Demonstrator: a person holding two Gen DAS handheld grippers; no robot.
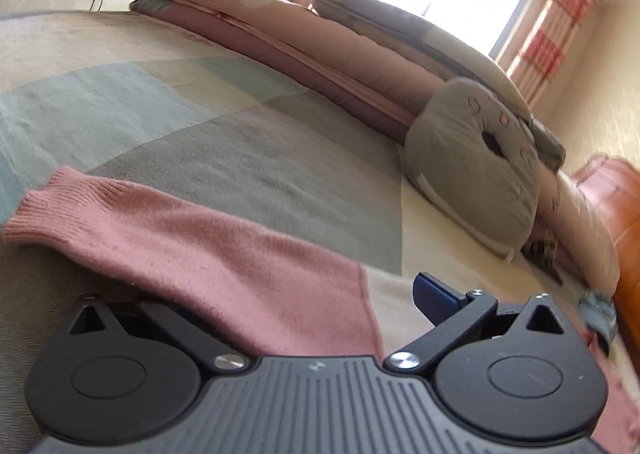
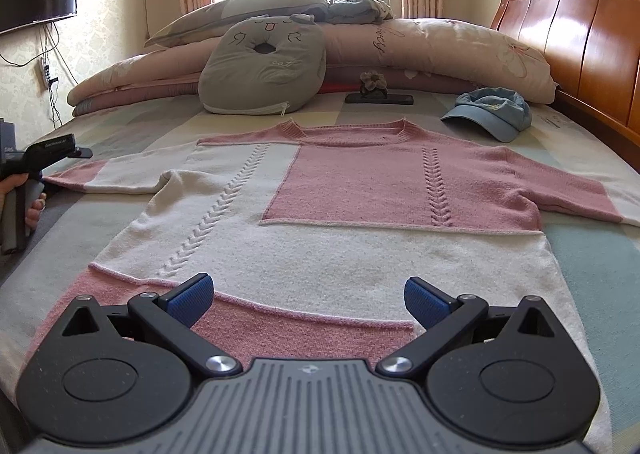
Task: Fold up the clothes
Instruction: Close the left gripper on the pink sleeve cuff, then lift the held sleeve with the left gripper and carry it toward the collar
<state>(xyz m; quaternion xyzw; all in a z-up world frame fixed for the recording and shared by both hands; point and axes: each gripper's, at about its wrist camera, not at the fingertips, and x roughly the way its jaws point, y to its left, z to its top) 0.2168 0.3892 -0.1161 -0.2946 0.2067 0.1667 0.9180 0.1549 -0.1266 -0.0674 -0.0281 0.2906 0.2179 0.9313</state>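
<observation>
On the bed [image 2: 592,266], across its patchwork cover, I saw the pink-and-white sweater [image 2: 320,214] spread flat, front up, neck toward the pillows and hem nearest my right cam. Both sleeves lay out to the sides. My right gripper [image 2: 308,300] hung just over the hem w/ its blue pads [image 2: 192,300] set wide apart, nothing between them. My left gripper [image 1: 280,318] was at the end of the sweater's pink sleeve [image 1: 192,250]; the sleeve ran across the gap from the ribbed cuff at left down over the gripper body. Only the right-hand blue pad [image 1: 436,298] showed in that view, the other side being hidden under the knit, so I couldn't tell if the claw was pinching the sleeve or just sitting under it. From the right cam I could see the left tool at the frame's far left, w/ a hand [image 2: 20,194] round its grip, beside the cuff. Beyond the neckline sat a grey cat cushion [image 2: 264,62], a dark phone [image 2: 380,98] w/ a small flower thing on it, and a blue cap [image 2: 492,114] toward the wooden headboard [image 2: 580,46]. Folded quilts [image 2: 420,50] were stacked behind, under the window.
</observation>
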